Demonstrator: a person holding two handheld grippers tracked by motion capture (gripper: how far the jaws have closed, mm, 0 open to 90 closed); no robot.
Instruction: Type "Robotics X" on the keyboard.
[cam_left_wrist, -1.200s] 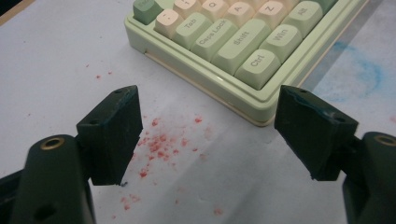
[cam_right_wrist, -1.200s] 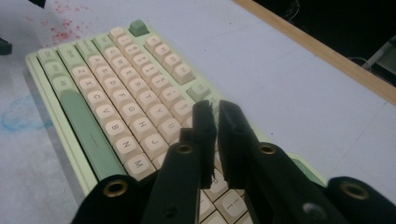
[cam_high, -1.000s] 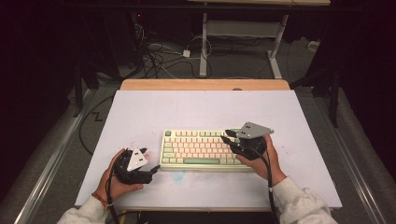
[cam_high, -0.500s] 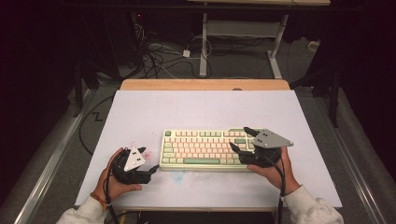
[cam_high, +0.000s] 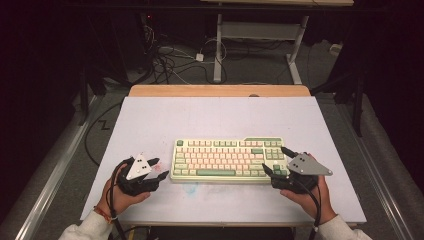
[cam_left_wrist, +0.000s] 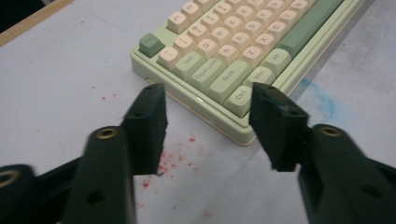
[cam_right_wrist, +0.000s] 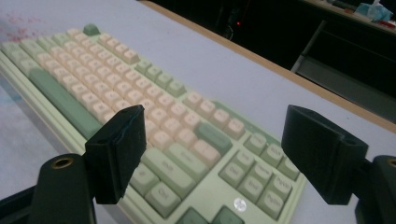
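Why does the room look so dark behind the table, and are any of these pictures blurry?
High view: light falls on the white table; the surroundings stay near black. Left gripper view: the green-and-cream keyboard is sharp, the picture's lower left corner smeared. Right gripper view: far keys soften, background dim.

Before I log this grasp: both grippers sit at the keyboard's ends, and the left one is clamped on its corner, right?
Not clamped. In the left gripper view the left gripper has open jaws short of the keyboard, gripping nothing. The right gripper is at the other end.
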